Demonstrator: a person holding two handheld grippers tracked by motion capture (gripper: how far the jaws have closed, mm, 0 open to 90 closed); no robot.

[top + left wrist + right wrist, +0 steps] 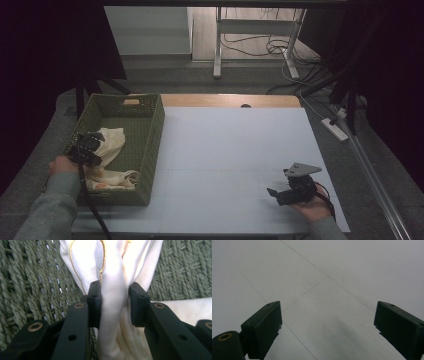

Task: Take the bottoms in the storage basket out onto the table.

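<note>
Cloth, cream with a thin yellow-orange hem, lies bunched inside the green woven basket, toward the basket's near-left part. The left claw sits inside the basket and is clamped on a gathered fold of it; in the left gripper view that fold stands pinched between the two black jaws, with more fabric spilling below and the basket's weave behind on both sides.

Judged from this, the step in hand is lifting the cloth out of the basket. The pinch takes a thick fold well between the jaws, so it looks secure. To do it well, raise the claw straight up until the hanging part clears the basket's rim, then carry it sideways over the rim toward the white surface; dragging low could snag the weave or tip the basket.

The right claw rests well to the right of the basket, jaws wide apart and empty, ready to catch a free corner.
</note>
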